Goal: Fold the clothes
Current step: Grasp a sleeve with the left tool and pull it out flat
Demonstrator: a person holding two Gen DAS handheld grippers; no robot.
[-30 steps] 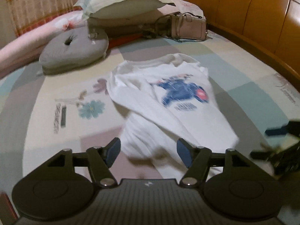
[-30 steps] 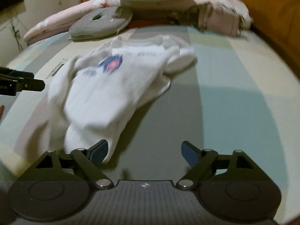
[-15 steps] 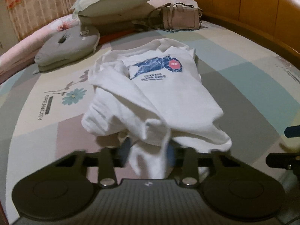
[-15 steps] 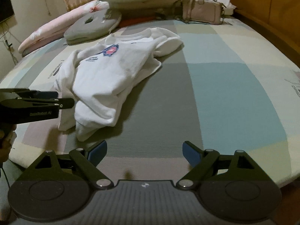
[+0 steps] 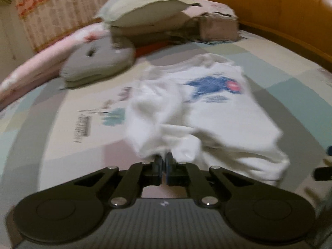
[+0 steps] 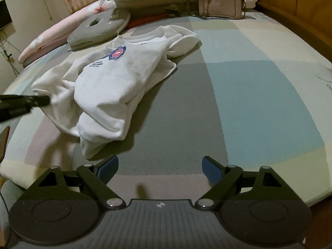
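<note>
Though motion blurs it, left gripper (image 5: pixel 164 158) pinches white shirt (image 6: pixel 116 78); right gripper (image 6: pixel 159 169) gapes, empty.

White T-shirt (image 6: pixel 116 78) with blue-and-red print, bedsheet (image 6: pixel 249 87) in pastel teal, grey, cream blocks, grey cushion (image 6: pixel 97 29), beige handbag (image 6: pixel 221 5), black grippers with blue pads (image 6: pixel 108 169)

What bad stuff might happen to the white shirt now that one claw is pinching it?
1. The left gripper pinches only a small bunched edge of the white shirt, so the cloth could slip out when pulled.
2. The right gripper is open and off the shirt, so a one-sided pull may drag it into a worse heap.
3. The shirt lies close to the grey cushion; spreading it that way could snag there.
</note>
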